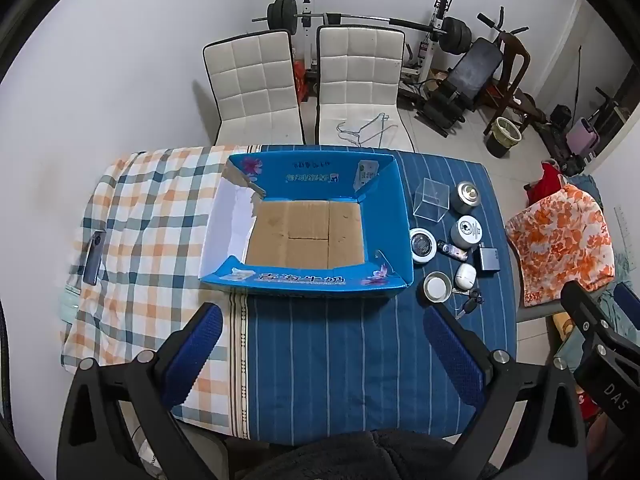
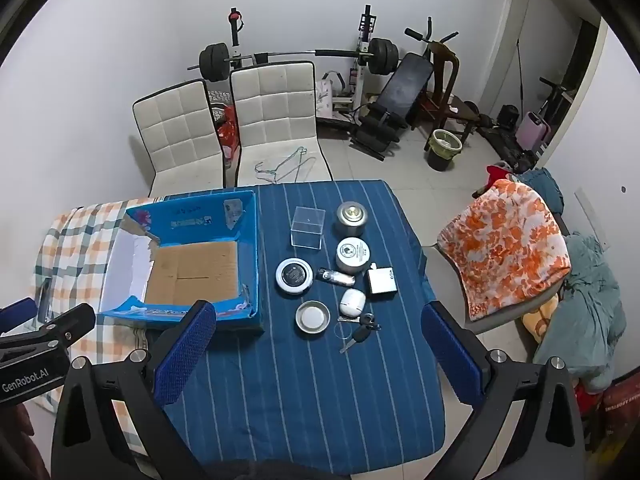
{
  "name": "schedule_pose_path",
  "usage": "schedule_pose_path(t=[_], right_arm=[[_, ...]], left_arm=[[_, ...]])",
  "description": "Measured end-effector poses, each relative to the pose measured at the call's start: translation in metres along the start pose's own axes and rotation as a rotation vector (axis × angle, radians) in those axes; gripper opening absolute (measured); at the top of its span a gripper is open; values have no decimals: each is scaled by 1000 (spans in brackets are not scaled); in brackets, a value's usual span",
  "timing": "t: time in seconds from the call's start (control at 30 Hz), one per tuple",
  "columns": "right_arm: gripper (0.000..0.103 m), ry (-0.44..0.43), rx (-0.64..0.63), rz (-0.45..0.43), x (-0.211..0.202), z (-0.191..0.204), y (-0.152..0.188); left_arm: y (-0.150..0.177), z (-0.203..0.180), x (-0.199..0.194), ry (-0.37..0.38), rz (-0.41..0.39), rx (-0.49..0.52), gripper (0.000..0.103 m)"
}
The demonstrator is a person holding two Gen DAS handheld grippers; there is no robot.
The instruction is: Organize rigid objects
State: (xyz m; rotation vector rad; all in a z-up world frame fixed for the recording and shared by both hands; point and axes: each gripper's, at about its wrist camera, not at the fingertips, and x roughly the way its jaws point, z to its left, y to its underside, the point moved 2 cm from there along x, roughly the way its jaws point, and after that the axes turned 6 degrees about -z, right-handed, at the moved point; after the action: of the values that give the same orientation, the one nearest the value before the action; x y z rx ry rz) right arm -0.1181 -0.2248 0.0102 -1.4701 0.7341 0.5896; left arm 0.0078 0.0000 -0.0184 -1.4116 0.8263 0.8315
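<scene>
An open blue cardboard box [image 1: 384, 216] [image 2: 248, 240] lies on the table, its brown bottom bare. To its right lie several small items: a clear plastic cube [image 2: 307, 226], two metal tins [image 2: 350, 216] [image 2: 353, 255], a round black-and-white case [image 2: 293, 276], a lighter [image 2: 335, 277], a grey square box [image 2: 382, 280], a white earbud case [image 2: 351, 302], a metal lid [image 2: 313, 317] and keys [image 2: 360, 332]. My left gripper [image 1: 322, 320] is open and empty, in front of the box. My right gripper [image 2: 318, 316] is open and empty, above the near table, before the small items.
The table wears a blue striped cloth [image 2: 304, 392] and a checked cloth [image 1: 152, 208] at left, where a phone [image 1: 94, 258] lies. Two white chairs [image 1: 256, 88] stand behind. A chair with an orange floral cover [image 2: 508, 248] stands at right. Gym gear lines the back wall.
</scene>
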Motion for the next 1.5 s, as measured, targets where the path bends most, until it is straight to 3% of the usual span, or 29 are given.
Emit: schedule_pose_path(t=[0.57,1.03,1.5], right_arm=[[103,-5,13,-27,-5,-3,0],[103,-3,2,-58,-27,-3,3],[103,-4,-14,-89,-40,2,8]], left_arm=[[0,-1,1,-7,-18,0,103],[-23,2,-18,-8,-37,-1,103],[-11,14,-32,-7,-83,-15,103]])
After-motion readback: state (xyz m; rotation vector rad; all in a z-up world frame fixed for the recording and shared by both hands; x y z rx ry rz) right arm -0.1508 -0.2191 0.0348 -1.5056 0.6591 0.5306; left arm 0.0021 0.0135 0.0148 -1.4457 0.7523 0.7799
